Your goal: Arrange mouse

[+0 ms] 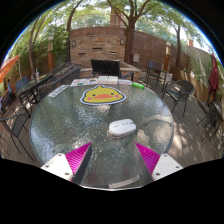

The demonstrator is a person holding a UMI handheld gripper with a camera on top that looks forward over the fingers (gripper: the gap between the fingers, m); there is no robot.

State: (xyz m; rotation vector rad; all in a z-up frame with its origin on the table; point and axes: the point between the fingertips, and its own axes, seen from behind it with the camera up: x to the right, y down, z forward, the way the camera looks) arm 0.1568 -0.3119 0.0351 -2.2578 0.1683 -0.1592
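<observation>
Round glass table [60,125] outdoors. Laptop [105,69] at its far edge, yellow duck mat [99,96] in front of that. Mouse [122,127]: small, white-grey, rounded, lying flat on the table near-side of the mat, just ahead of the gripper [110,160]. Fingers apart, nothing between.

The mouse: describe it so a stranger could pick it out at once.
Start at the round glass patio table and find the yellow duck mat at its far side. Nearer, just ahead of the open claw, lies the mouse: a small, pale, rounded shape alone on bare glass.
</observation>
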